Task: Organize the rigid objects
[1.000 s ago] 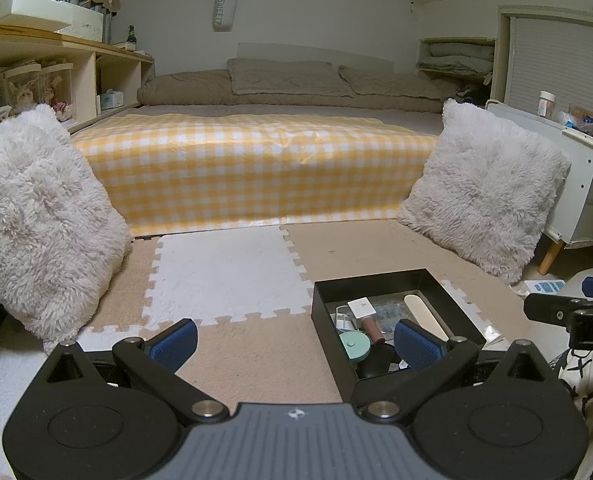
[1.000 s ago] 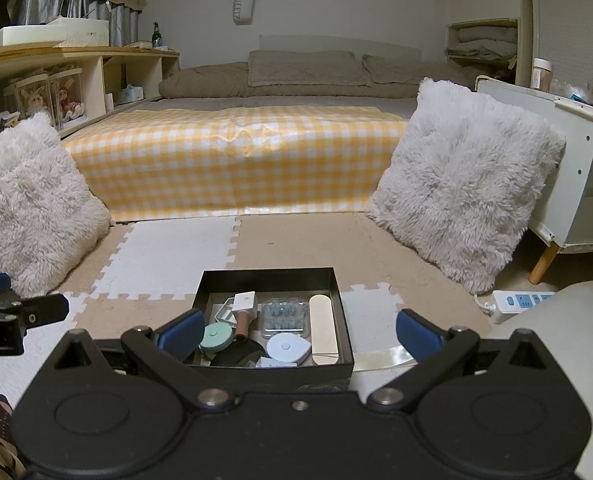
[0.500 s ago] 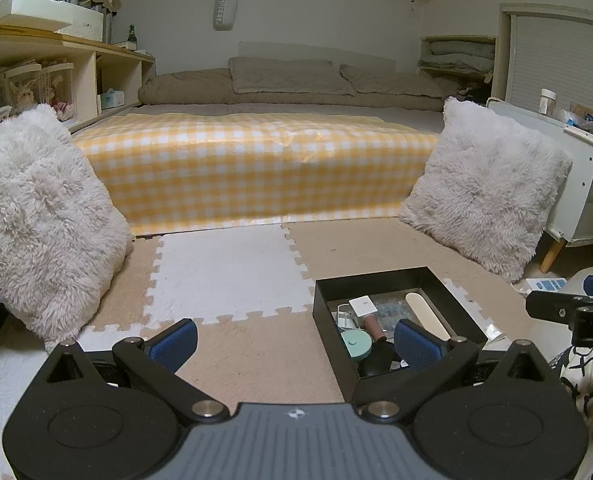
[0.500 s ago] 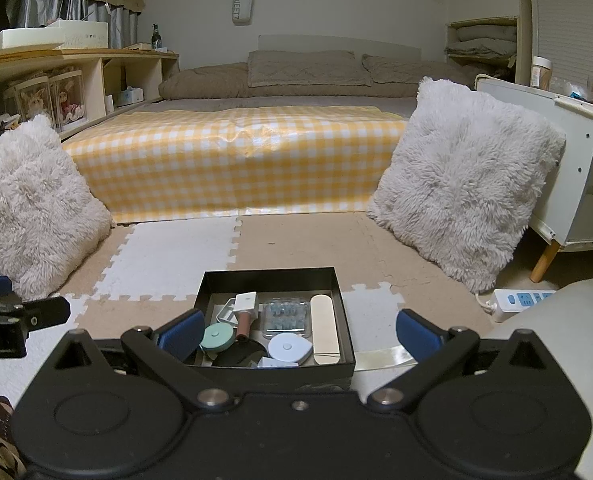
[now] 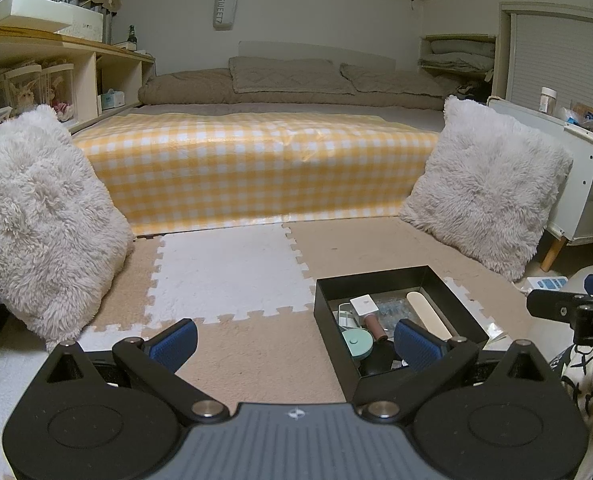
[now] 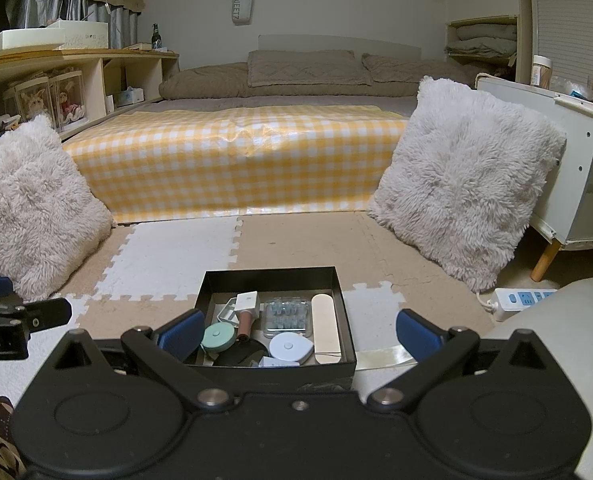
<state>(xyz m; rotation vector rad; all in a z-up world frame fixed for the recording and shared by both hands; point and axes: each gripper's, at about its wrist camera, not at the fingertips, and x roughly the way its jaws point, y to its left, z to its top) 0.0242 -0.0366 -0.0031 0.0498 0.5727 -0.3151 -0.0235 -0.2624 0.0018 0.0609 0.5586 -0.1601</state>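
Observation:
A black open box (image 6: 270,277) (image 5: 378,276) sits on the foam floor mat and holds several small items: a mint round case (image 6: 218,337), a pale blue tape measure (image 6: 290,349), a cream oblong case (image 6: 325,326), a clear blister pack (image 6: 287,315) and a white-capped brown tube (image 6: 247,310). My right gripper (image 6: 298,334) hovers open just in front of the box, nothing between its fingers. My left gripper (image 5: 296,342) is open to the left of the box, its right finger (image 5: 416,344) over the box's near corner. Each gripper shows at the edge of the other's view.
Two fluffy white cushions (image 6: 462,178) (image 6: 26,206) flank a bed with a yellow checked cover (image 6: 236,160). A white power strip (image 6: 522,299) lies on the floor at right beside a white cabinet (image 6: 584,184). Shelves stand at left. Patterned fabric lies at the near edges.

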